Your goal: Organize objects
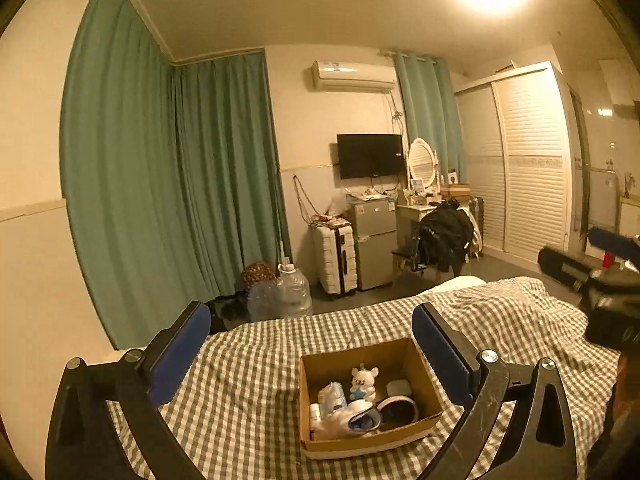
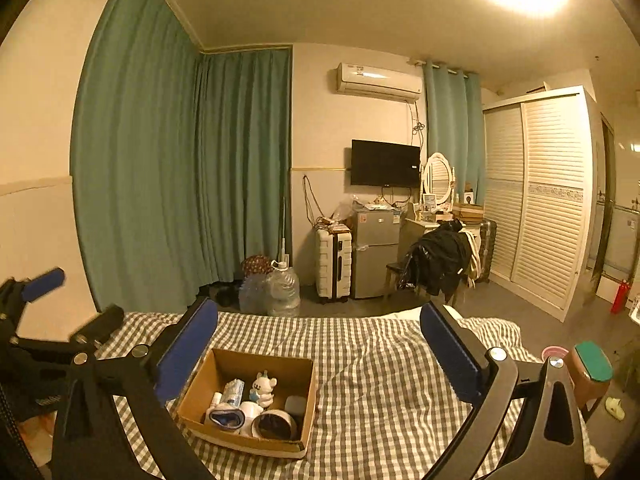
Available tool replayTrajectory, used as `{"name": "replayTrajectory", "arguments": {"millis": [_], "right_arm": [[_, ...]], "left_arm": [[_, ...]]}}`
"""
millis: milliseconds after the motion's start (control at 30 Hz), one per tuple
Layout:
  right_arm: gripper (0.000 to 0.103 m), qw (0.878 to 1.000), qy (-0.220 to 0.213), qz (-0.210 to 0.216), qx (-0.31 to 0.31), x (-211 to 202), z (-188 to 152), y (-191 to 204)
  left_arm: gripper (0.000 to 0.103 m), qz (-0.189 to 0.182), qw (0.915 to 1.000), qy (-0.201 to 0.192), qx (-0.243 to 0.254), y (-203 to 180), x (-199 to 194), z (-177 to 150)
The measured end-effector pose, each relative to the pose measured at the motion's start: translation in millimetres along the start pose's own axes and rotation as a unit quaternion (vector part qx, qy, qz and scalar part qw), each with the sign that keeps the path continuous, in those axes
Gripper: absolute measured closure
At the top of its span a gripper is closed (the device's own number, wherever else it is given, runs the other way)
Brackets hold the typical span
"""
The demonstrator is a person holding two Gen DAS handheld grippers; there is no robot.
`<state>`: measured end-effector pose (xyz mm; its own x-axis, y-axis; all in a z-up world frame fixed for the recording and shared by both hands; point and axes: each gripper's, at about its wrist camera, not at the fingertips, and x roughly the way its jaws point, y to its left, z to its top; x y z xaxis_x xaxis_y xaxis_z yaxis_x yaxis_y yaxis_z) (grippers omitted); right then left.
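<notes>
Bedroom seen from two handheld grippers, both held above a bed (image 1: 248, 376) w/ a gray-and-white checked cover.

Left gripper (image 1: 312, 344): blue-padded fingers spread wide, nothing between them. Right gripper (image 2: 320, 344): also spread wide, holding nothing. Each gripper shows at the edge of the other's view, so they sit side by side, apart.

An open cardboard box (image 1: 430, 390) sits on the cover, just ahead of both grippers; it lies toward the right finger in the left view and toward the left finger in the right view, i.e. roughly between the two. Its long axis runs away from the cameras toward the foot of the bed, slightly skewed, open top facing up.

Inside the box:
- small white toy animal (image 1: 363, 382), upright, facing the cameras, approx. center
- wrapped packet (image 1: 333, 396) standing beside the toy
- small white bottle (image 1: 315, 414) at the near left corner
- white-and-blue rolled item (image 1: 362, 420) lying on its side, opening toward the cameras; can't tell what it is
- round dark-faced object w/ white rim (image 1: 398, 412) at the near right
- pale rounded case (image 1: 399, 388) behind it

Beyond the bed: green curtains (image 1: 160, 184), wall TV (image 1: 370, 155), air conditioner (image 1: 354, 76), small fridge (image 1: 374, 240), white suitcase (image 1: 336, 260), water jugs (image 1: 288, 292), slatted wardrobe (image 1: 528, 168).
</notes>
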<state>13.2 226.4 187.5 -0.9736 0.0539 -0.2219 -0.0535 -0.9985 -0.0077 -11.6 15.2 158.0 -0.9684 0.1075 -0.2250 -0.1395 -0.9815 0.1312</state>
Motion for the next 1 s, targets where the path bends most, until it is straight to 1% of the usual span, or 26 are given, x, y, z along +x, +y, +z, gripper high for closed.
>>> {"name": "replayTrajectory", "arguments": {"millis": [133, 200, 267, 333, 400, 467, 500, 567, 633, 700, 833, 933, 1000], "right_arm": [[0.001, 1.000, 0.007, -0.004, -0.015, 9, -32, 9], [0.001, 1.000, 0.006, -0.005, -0.024, 15, -54, 14], [0.001, 1.000, 0.002, -0.006, -0.021, 22, -74, 16], [0.001, 1.000, 0.012, -0.001, -0.023, 31, -93, 19], [0.001, 0.999, 0.020, -0.013, -0.035, 39, -110, 25], [0.001, 0.999, 0.012, -0.016, -0.048, 42, -127, 30], [0.001, 0.998, 0.012, -0.016, -0.055, 44, -136, 33], [0.001, 0.997, 0.017, -0.020, -0.067, 49, -151, 39], [0.001, 0.997, 0.024, -0.022, -0.072, 56, -159, 41], [0.001, 0.997, 0.033, -0.015, -0.070, 62, -165, 42], [0.001, 0.996, 0.048, -0.022, -0.065, 68, -174, 39], [0.001, 0.996, 0.060, -0.023, -0.060, 73, -175, 35], [0.001, 0.996, 0.061, -0.023, -0.060, 72, -177, 35]], "left_arm": [[0.000, 0.019, 0.9995, -0.015, -0.020, 6, -2, -28], [0.000, 0.020, 0.9991, -0.013, -0.034, 9, 1, -45], [0.000, 0.015, 0.9987, 0.001, -0.048, 12, 10, -67], [0.000, 0.025, 0.9977, 0.009, -0.062, 15, 19, -89], [0.000, 0.022, 0.9965, 0.024, -0.077, 18, 28, -111], [0.000, 0.020, 0.9952, 0.036, -0.089, 21, 36, -129], [0.000, 0.022, 0.9951, 0.044, -0.085, 20, 40, -136], [0.000, 0.037, 0.9951, 0.062, -0.068, 16, 46, -145], [0.000, 0.029, 0.9956, 0.066, -0.061, 12, 46, -151], [0.000, 0.023, 0.9953, 0.067, -0.067, 11, 46, -153], [0.000, 0.008, 0.9938, 0.073, -0.084, 14, 46, -156], [0.000, 0.012, 0.9938, 0.073, -0.083, 14, 47, -155], [0.000, 0.010, 0.9938, 0.076, -0.081, 14, 46, -153]]}}
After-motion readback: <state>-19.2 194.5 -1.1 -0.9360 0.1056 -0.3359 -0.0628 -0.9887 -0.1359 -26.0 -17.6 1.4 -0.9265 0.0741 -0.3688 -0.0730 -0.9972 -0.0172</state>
